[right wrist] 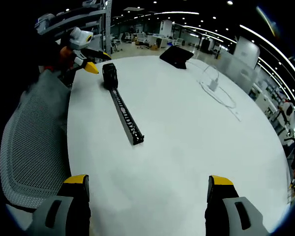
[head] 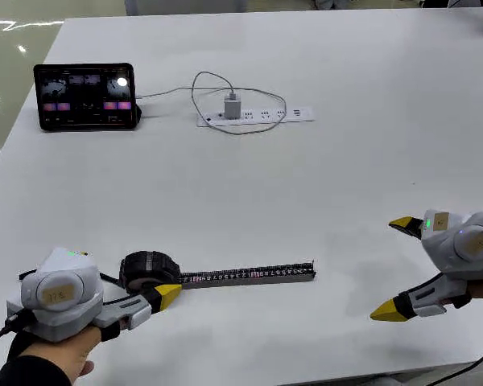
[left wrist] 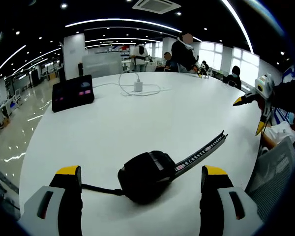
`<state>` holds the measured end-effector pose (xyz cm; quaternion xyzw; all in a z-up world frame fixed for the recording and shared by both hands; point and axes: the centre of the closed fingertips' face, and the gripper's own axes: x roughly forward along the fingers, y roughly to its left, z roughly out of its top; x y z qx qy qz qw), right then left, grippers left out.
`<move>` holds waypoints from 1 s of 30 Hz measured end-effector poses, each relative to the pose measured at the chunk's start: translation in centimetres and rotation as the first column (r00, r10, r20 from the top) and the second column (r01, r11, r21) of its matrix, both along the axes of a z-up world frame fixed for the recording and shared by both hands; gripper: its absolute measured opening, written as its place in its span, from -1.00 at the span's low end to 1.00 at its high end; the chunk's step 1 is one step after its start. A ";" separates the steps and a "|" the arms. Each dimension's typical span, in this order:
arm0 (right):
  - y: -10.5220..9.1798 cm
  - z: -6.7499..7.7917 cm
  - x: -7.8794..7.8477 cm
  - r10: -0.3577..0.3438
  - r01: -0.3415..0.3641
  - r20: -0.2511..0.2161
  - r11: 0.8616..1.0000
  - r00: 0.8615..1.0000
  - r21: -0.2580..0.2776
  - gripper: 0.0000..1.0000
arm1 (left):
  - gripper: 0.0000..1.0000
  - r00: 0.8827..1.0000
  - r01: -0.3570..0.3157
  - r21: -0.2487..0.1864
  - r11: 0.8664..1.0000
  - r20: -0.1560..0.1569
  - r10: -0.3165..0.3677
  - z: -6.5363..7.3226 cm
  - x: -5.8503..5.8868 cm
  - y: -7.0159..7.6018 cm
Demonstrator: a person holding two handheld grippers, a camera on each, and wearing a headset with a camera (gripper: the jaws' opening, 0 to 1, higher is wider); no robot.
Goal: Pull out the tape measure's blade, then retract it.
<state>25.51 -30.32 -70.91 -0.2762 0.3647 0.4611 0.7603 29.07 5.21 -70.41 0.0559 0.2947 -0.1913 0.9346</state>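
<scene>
— Black lump by the table's near edge, toward the near-left corner: is that the tape measure [head: 149, 271]?

— That's it, lying on the white table [head: 322, 185]. Its blade [head: 249, 274] is out, flat on the top and running to the right along the near edge, its hooked end lying free.

— And what has hold of it?

— Nothing. The left gripper [left wrist: 141, 172] has its jaws spread wide, one yellow tip on each side of the tape measure. Its own view shows a gap on both sides, so it grips nothing. A thin black strap [left wrist: 101, 189] trails from the tape measure toward one jaw.

— The other one?

— The right gripper [head: 393, 267] hangs toward the near-right corner, well apart from the blade's end. Its jaws are wide too, with nothing between them.

— What's on the far half?

— A tablet [head: 86, 96] propped up by the left edge, screen lit. To the right of it lies a white power strip [head: 262, 115] with a charger [head: 233, 105] plugged in. A cable [head: 205, 84] loops around the charger and runs across to the tablet.
</scene>
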 end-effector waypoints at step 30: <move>5.9 -1.8 3.5 0.206 -0.207 -0.030 0.977 0.978 -0.055 0.98 | 0.98 0.985 -0.154 -0.028 0.988 0.079 0.156 -1.1 1.1 -0.9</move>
